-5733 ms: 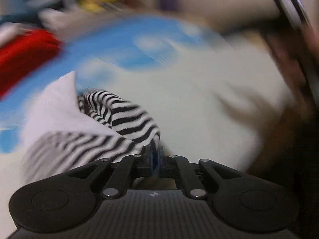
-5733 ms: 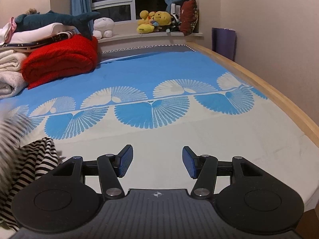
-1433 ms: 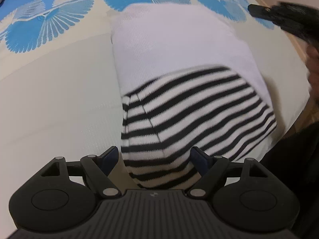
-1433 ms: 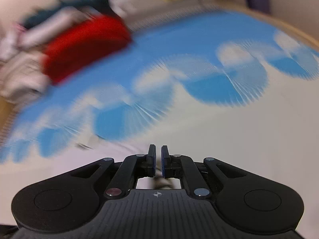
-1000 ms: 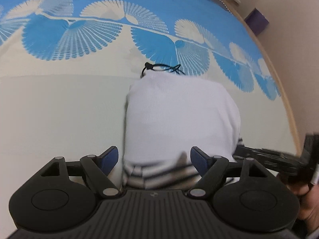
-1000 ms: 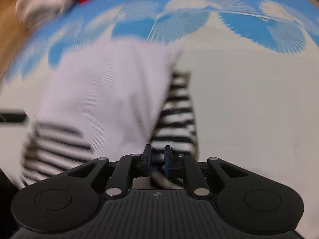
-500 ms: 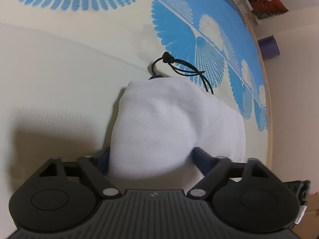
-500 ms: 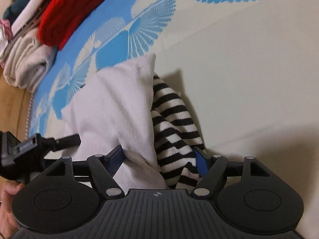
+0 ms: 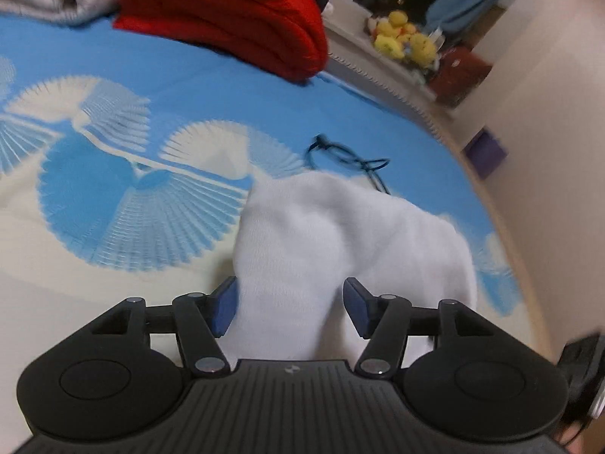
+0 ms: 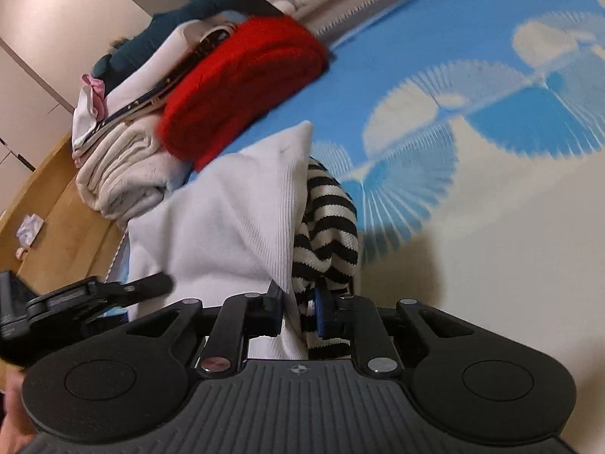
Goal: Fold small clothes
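A: Garment (image 9: 340,238), white with a black-striped part (image 10: 325,227), lies bunched on the near part of the blue fan-print bedspread (image 9: 124,196). Where are my claws?

B: I read the left gripper (image 9: 289,304) with its jaws closing, white fabric between the blue pads (image 9: 223,302); the left pad meets the cloth, the right pad stands just clear. Not clamped.

A: And the right gripper (image 10: 300,312)?

B: Jaws closing, nearly together, pinching the white and striped layers at the garment's near edge. I log that as a grasp.

A: Surroundings?

B: Black cord (image 9: 348,159) lies just beyond the garment's far edge. Red folded blanket (image 9: 227,15) far left, well apart, beside pale folded blankets (image 10: 124,174).
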Tool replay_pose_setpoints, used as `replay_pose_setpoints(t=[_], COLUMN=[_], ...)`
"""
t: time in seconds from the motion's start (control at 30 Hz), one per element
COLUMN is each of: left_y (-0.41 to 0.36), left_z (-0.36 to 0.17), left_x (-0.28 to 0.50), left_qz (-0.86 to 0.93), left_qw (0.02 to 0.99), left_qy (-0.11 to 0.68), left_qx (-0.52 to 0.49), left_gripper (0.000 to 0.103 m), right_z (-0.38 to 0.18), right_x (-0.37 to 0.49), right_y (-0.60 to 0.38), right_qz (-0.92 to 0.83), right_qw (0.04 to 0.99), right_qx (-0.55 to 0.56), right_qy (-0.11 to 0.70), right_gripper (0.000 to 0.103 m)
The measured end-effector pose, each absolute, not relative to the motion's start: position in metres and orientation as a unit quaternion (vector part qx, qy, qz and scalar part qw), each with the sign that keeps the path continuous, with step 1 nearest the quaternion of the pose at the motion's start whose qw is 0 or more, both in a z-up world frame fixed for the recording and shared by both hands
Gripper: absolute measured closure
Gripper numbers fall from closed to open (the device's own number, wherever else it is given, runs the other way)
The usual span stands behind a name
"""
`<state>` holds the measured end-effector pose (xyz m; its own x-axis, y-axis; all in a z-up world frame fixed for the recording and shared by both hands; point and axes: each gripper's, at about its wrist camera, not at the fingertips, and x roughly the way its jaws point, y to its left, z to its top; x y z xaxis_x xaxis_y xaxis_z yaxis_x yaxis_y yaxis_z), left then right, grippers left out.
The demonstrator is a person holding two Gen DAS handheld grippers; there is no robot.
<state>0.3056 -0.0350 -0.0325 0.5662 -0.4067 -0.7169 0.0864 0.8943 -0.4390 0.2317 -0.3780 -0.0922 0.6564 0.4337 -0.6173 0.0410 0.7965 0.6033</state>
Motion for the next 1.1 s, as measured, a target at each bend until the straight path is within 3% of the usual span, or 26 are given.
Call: replay_pose_setpoints(t=[0.27, 0.37, 0.43, 0.5, 0.53, 0.6, 0.7, 0.73, 0.77, 0.83, 0.9, 0.97, 1.1], left_y=[-0.049, -0.036, -0.025, -0.019, -0.016, -0.010, -0.002, 0.003, 0.006, 0.007, -0.001, -0.012, -0.022], left_z=[-0.092, -0.087, -0.080, -0.081, -0.089, -0.102, -0.119, -0.122, -0.123, -0.119, -0.117, -0.110, -0.100], left_x=[0.294, 0.294, 0.293, 0.299, 0.300, 0.301, 0.301, 0.300, 0.299, 0.294, 0.291, 0.288, 0.281], left_qz=[-0.151, -0.147, -0.145, -0.136, -0.129, -0.126, -0.133, -0.131, -0.129, -0.139, -0.147, -0.138, -0.135], left_qw=[0.809, 0.809, 0.811, 0.806, 0.798, 0.780, 0.755, 0.748, 0.741, 0.734, 0.742, 0.772, 0.801], left_qy=[0.564, 0.559, 0.550, 0.558, 0.571, 0.590, 0.599, 0.596, 0.594, 0.588, 0.591, 0.585, 0.566], left_qx=[-0.067, -0.109, -0.138, -0.145, -0.145, -0.166, -0.230, -0.259, -0.285, -0.310, -0.279, -0.208, -0.141], left_gripper=[0.038, 0.039, 0.038, 0.038, 0.033, 0.028, 0.035, 0.042, 0.047, 0.049, 0.048, 0.034, 0.033], right_z=[-0.145, -0.141, -0.129, -0.122, -0.122, -0.129, -0.151, -0.153, -0.151, -0.142, -0.136, -0.139, -0.147], right_x=[0.271, 0.263, 0.255, 0.247, 0.243, 0.236, 0.226, 0.224, 0.223, 0.220, 0.218, 0.218, 0.216], right_y=[-0.375, -0.377, -0.380, -0.382, -0.381, -0.379, -0.372, -0.371, -0.372, -0.382, -0.387, -0.385, -0.377], right_qz=[0.027, 0.020, 0.029, 0.053, 0.065, 0.085, 0.097, 0.098, 0.102, 0.091, 0.073, 0.072, 0.068], right_qw=[0.835, 0.830, 0.836, 0.832, 0.826, 0.806, 0.773, 0.775, 0.780, 0.789, 0.801, 0.804, 0.798], right_qx=[0.271, 0.277, 0.282, 0.285, 0.280, 0.272, 0.245, 0.236, 0.238, 0.268, 0.273, 0.253, 0.213], right_qy=[0.478, 0.483, 0.470, 0.473, 0.485, 0.518, 0.577, 0.578, 0.570, 0.545, 0.527, 0.534, 0.559], right_gripper=[0.087, 0.070, 0.066, 0.049, 0.039, 0.034, 0.035, 0.047, 0.075, 0.087, 0.088, 0.088, 0.077])
